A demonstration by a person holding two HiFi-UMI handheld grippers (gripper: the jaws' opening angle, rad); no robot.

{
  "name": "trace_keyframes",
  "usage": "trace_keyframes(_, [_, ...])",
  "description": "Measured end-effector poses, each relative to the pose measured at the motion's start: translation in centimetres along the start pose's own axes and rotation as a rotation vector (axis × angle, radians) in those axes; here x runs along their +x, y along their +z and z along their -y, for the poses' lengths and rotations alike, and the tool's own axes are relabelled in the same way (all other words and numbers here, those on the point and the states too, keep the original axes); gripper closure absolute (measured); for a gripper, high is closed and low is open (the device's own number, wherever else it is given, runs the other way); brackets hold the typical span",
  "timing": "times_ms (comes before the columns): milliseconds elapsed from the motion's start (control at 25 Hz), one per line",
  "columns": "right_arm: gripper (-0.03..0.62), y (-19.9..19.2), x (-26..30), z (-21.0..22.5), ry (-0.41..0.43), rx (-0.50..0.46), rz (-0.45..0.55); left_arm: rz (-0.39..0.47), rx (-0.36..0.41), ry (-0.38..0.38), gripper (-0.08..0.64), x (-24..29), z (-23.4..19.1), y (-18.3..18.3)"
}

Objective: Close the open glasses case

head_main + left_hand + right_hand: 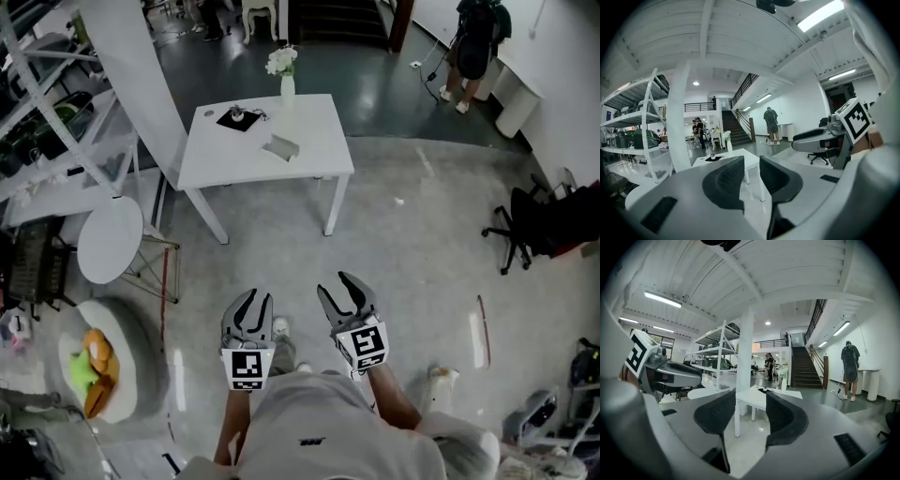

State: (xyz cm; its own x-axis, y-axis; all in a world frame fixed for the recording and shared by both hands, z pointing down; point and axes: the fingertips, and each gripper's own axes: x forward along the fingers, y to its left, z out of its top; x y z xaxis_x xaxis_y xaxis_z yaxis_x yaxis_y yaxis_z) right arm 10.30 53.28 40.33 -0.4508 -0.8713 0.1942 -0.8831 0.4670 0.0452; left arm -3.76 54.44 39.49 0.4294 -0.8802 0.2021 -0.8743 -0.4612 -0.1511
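A person stands on a pale grey floor and holds two grey, two-jaw grippers out in front of the body, side by side, both pointing slightly downward.

The left gripper [260, 298] has its dark ribbed jaws a narrow gap apart, and nothing is between them. The right gripper [334, 284] has its jaws spread wider, and they are also empty. Each gripper carries a cube with black and white square markers at its rear.

Well ahead of both grippers stands a white rectangular table [319, 159] on white legs. The small grey oblong glasses case [280, 147] lies near the middle of the table top, well out of reach of either gripper. It is too small to tell how its lid sits. Just beyond the case, slightly to its left, is a flat black square mat [236, 120] with a small item on it. At the table's far edge stands a slim white vase of white flowers [284, 73].

Left of the left gripper is a round white side table [110, 239]. Far to the right of the right gripper is a black office chair [525, 230].
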Motion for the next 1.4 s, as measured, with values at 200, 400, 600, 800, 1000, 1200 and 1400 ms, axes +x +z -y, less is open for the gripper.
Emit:
trace_keyframes(200, [0.391,0.9,3.4,1.3,-0.015,0.005,-0.001,-0.007,0.005,0.004,0.446,3.3,-2.7,0.0])
trace_keyframes(400, [0.394,1.9,7.8,1.9,-0.033,0.010,-0.007,-0.009,-0.006,-0.016,0.445,6.7,-6.4,-0.2])
trace_keyframes(600, [0.394,2.5,12.4,2.9,-0.059,0.009,-0.020,-0.008,-0.011,-0.034,0.442,10.5,-9.8,-0.4])
trace_keyframes(800, [0.394,2.8,16.5,3.8,-0.079,0.012,-0.035,-0.013,-0.016,-0.064,0.434,13.7,-12.5,-0.8])
trace_keyframes(1000, [0.394,2.5,19.6,4.3,-0.090,0.004,-0.065,-0.012,-0.007,-0.088,0.433,16.6,-14.9,-1.2])
trace_keyframes(1200, [0.396,2.5,21.5,5.1,-0.117,-0.010,-0.053,-0.010,0.003,-0.115,0.431,18.7,-16.2,-1.1])
trace_keyframes(1400, [0.396,2.4,23.0,5.5,-0.121,-0.007,-0.068,-0.009,0.000,-0.122,0.430,20.1,-17.1,-1.0])
